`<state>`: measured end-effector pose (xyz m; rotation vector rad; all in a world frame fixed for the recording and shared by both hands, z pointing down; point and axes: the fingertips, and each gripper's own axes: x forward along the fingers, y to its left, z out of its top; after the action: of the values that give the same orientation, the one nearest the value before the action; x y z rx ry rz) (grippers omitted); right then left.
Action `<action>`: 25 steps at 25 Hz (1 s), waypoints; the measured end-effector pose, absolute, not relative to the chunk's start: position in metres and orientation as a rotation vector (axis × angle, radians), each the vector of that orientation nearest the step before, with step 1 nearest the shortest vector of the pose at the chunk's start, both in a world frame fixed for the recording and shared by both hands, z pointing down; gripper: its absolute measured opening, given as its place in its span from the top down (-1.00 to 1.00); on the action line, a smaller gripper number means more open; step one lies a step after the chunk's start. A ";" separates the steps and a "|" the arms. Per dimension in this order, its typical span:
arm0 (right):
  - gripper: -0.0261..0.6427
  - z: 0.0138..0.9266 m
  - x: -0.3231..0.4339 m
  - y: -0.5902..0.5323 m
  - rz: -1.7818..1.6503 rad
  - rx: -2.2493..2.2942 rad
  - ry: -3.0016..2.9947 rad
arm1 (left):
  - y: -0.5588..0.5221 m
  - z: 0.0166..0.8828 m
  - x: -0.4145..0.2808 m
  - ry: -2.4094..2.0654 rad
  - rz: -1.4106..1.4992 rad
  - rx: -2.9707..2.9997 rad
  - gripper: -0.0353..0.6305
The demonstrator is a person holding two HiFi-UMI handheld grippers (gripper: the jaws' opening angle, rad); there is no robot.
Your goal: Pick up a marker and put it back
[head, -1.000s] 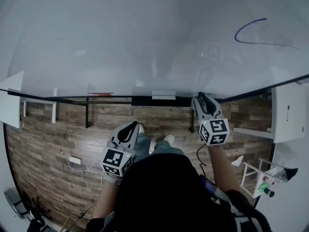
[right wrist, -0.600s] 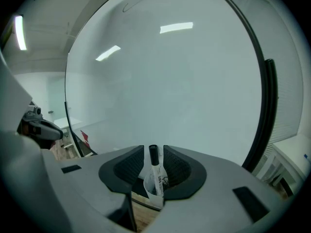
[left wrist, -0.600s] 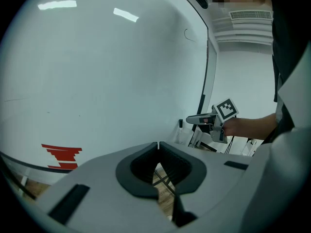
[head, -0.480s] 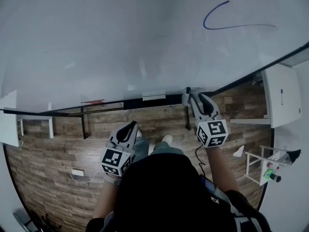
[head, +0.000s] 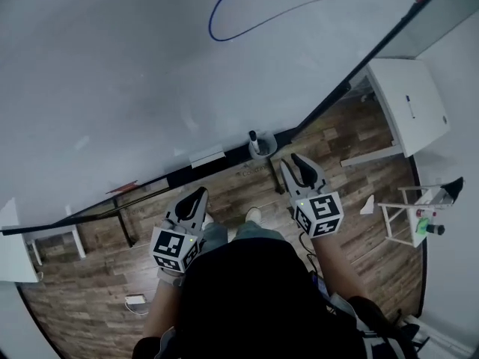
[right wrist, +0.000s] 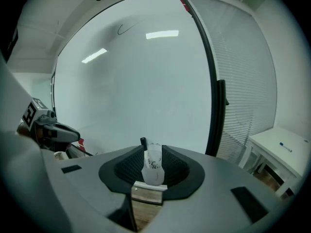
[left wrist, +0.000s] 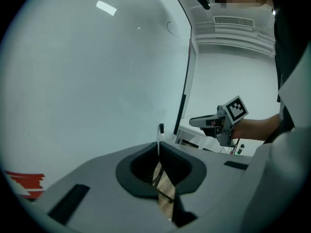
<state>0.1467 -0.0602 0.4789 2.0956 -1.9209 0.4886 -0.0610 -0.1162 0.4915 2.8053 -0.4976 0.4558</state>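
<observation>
one marker (head: 254,137) with a dark cap stands upright in one small white cup (head: 263,151) at the black ledge (head: 187,172) under a large whiteboard (head: 112,73). there are two grippers. the right gripper (head: 293,161) is near the cup, its fingers narrowly apart and holding nothing — the cup shows beyond the gap. the left gripper (head: 200,193) hangs lower, fingers closed to a slit, empty. one blue curved line (head: 224,30) marks the board. a wood-plank floor (head: 97,268) lies below — one white bench (head: 408,88) stands at right.

Head view: from above the person, steeply down onto whiteboard (head: 112,66) and floor (head: 90,275). Gripper views: low, near the whiteboard, facing it along their jaws. All three views share the marker (head: 254,137).
</observation>
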 end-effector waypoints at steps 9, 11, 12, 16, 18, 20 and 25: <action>0.53 0.475 0.152 0.002 0.531 2.221 -1.786 | -0.098 0.489 -0.006 -0.203 0.465 2.881 0.81; 0.53 0.475 0.153 0.018 0.544 2.260 -1.742 | -0.091 0.489 0.005 -0.128 0.475 2.890 0.81; 0.53 0.475 0.153 0.026 0.550 2.278 -1.722 | -0.086 0.489 0.011 -0.091 0.475 2.897 0.81; 0.54 0.479 0.150 0.049 0.572 2.322 -1.673 | -0.070 0.488 0.029 0.018 0.464 2.922 0.81; 0.54 0.480 0.147 0.057 0.579 2.331 -1.657 | -0.064 0.489 0.035 0.049 0.468 2.913 0.81; 0.54 0.479 0.144 0.063 0.581 2.344 -1.646 | -0.059 0.489 0.040 0.079 0.469 2.910 0.81; 0.54 0.476 0.138 0.076 0.580 2.379 -1.625 | -0.048 0.488 0.050 0.150 0.472 2.922 0.81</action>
<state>0.1384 0.0759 0.4761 2.3791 -1.6254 0.5805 0.0504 -0.0476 0.4877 2.9222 0.1496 0.4716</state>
